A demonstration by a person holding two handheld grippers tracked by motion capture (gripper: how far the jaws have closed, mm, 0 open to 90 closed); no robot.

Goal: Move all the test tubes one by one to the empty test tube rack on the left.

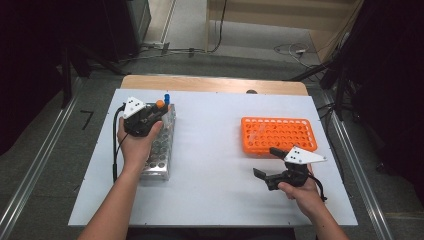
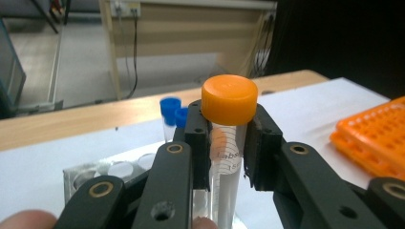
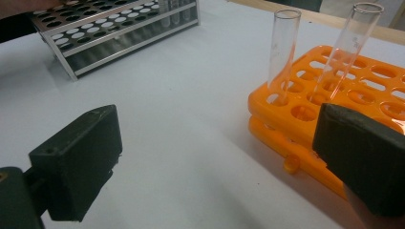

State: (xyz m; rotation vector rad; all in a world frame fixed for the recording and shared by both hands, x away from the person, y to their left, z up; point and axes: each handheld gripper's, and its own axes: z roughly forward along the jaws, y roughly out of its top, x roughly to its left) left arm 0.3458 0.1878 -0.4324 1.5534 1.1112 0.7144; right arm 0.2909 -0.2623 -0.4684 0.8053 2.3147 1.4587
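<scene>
My left gripper [image 1: 159,111] [image 2: 228,143] is shut on a clear tube with an orange cap [image 2: 229,99] [image 1: 160,104], held upright over the far end of the metal rack [image 1: 161,150] [image 2: 86,172]. Two blue-capped tubes [image 2: 171,109] [image 1: 167,98] stand in the rack just beyond it. My right gripper [image 1: 266,162] [image 3: 215,157] stands open near the table's front right, with nothing between its jaws. Just ahead of it lies the orange rack [image 1: 279,135] [image 3: 305,119], where two uncapped clear tubes [image 3: 283,52] lean in its near holes.
A white sheet [image 1: 215,150] covers the wooden table [image 1: 210,84]. The metal rack [image 3: 119,33] has many vacant holes. Cables [image 1: 295,50] and equipment stand on the floor beyond the table's far edge.
</scene>
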